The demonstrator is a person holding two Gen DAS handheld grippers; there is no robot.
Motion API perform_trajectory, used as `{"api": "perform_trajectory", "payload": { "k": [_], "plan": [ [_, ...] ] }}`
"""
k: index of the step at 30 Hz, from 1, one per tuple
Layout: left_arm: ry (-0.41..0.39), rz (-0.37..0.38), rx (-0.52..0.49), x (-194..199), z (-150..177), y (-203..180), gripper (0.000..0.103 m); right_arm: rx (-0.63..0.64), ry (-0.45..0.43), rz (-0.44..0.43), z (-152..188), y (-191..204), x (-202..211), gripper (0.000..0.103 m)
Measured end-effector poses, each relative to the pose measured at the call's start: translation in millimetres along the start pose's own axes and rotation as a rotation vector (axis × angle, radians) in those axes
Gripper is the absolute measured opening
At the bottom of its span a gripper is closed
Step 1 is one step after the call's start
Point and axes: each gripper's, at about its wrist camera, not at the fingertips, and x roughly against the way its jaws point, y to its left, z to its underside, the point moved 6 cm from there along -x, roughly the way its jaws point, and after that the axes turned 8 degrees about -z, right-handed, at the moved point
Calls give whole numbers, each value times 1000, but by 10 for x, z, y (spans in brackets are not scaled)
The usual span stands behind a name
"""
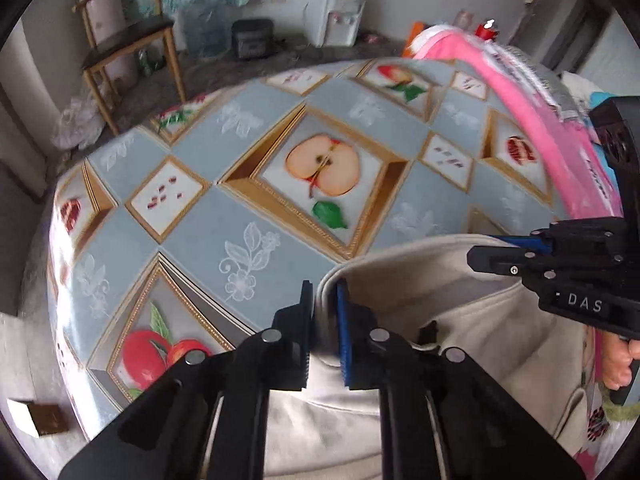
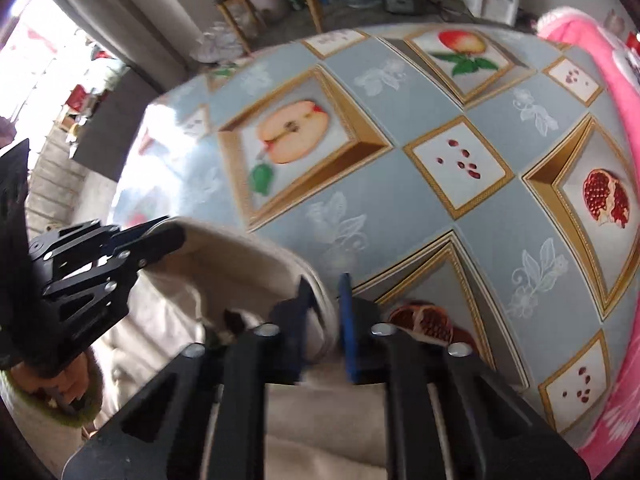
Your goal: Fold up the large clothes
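Both claws are clenched on the rolled edge of the cream garment, left claw and right claw, at the near side of the table. Carry both corners evenly, keeping the edge taut.

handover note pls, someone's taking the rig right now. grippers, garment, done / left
Left gripper: shut on the folded rim of the cream garment, its left end.
Right gripper: shut on the same rim, right end.
Garment: bunched at the near edge of the table with the fruit-print cloth, open end facing away; the rest hangs below view.
Pink garment: at the table's far right, untouched.
Done: both ends of the rim pinched.
Left: probably spread the cream piece flat on the table, then fold it. No flat fold visible yet.
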Motion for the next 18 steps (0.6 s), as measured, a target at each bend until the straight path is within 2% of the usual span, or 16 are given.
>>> {"api": "perform_trajectory", "payload": {
  "k": [4, 7, 13, 16, 18],
  "plan": [
    [-80, 65, -79, 462, 170, -153, 9, 129, -58, -10, 326, 287, 357, 8],
    [-111, 92, -129, 725, 372, -234, 9, 186, -75, -21, 610, 413, 545, 8],
    [-135, 116, -231, 1057, 947, -415, 8, 296, -96, 71, 1200, 629, 718, 8],
    [-108, 87, -279, 973, 1294, -538, 8, 319, -51, 125, 1444, 606, 627, 15],
    [-86, 79, -287, 886, 1455, -582, 8, 306, -43, 85, 1570, 588, 698, 26]
  ]
}}
